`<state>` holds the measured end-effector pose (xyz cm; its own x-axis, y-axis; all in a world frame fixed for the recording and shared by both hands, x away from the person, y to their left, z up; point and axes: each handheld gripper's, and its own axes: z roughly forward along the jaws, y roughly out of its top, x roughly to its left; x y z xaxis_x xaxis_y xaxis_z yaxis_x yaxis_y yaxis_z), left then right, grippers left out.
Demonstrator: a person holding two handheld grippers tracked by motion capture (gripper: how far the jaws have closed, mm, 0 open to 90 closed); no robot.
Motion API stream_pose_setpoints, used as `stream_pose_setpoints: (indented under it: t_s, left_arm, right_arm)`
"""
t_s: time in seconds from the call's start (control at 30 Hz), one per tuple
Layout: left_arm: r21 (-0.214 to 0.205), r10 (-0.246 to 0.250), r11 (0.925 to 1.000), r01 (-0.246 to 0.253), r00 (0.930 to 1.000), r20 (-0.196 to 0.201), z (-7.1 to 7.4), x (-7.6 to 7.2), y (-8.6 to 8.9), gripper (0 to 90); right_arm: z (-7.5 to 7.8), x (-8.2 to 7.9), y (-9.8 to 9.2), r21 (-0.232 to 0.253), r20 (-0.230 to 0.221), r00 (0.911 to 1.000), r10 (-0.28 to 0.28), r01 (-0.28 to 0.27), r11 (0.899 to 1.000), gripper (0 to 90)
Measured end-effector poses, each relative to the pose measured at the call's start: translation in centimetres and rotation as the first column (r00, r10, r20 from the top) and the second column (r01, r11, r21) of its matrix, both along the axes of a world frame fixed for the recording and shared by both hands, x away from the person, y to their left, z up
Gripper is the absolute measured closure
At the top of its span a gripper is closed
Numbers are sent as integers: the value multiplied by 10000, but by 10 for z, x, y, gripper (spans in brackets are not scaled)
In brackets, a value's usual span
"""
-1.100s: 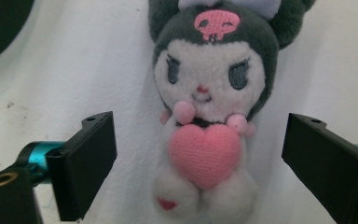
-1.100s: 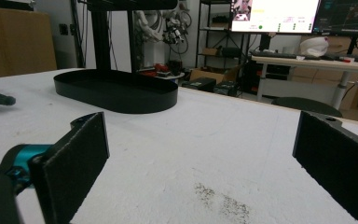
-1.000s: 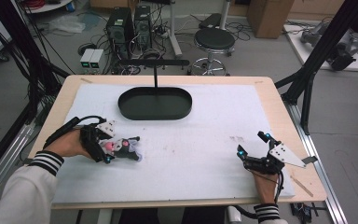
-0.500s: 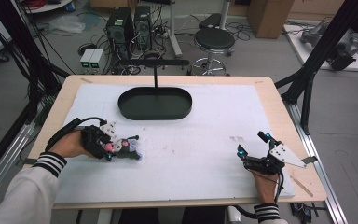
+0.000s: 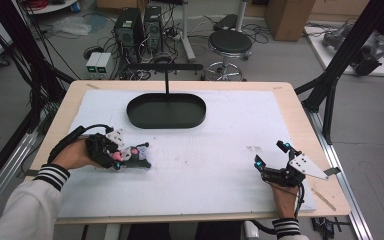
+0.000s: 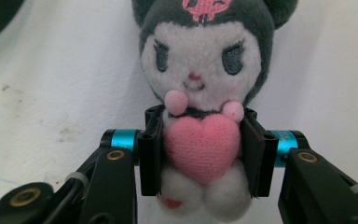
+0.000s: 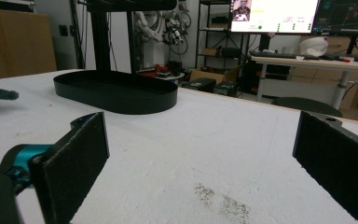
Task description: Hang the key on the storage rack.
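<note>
Gripped by left tongs (image 6: 200,154), plush toy (image 6: 205,84), head pointing away

Grey-and-white plush toy (image 6: 205,93) hugs a pink heart (image 6: 202,145); black oval tray (image 5: 165,111); black-and-white striped cuff (image 5: 52,176).

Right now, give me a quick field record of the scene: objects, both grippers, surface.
surface: white mat on a wooden table
plush toy: lies on the mat at the left, holds a pink heart
left gripper: jaws shut on the plush toy's body, either side of the heart
right gripper: jaws open, nothing between them, low over the mat
black tray: oval, far centre, nothing in it
</note>
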<state>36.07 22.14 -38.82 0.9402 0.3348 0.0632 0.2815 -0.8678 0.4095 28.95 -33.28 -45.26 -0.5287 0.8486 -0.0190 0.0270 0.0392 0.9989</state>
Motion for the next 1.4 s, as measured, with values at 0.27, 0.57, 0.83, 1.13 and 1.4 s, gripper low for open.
stream_pose_setpoints:
  t_s: [0.27,0.57,0.83,1.13,1.4]
  left_arm:
    - [-842,889,9926,-871,9959,182,12,3,7,571]
    - [-2032,2268,9558,-2126,9727,487,24,8,14,571]
    - [-2841,3432,9061,-3136,9373,601,34,11,23,571]
    - [-3543,4409,8552,-3782,8903,1139,49,16,21,571]
    - [-4035,5065,8123,-4211,8524,1301,60,23,20,571]
  right_arm:
    - [0,0,0,-13,14,10000,-2,2,10000,26]
    - [0,0,0,21,-6,10000,14,-14,10000,26]
    - [0,0,0,8,-6,10000,12,-12,10000,26]
    - [0,0,0,-71,50,10000,-10,11,10000,26]
    - [0,0,0,-56,48,10000,-3,3,10000,26]
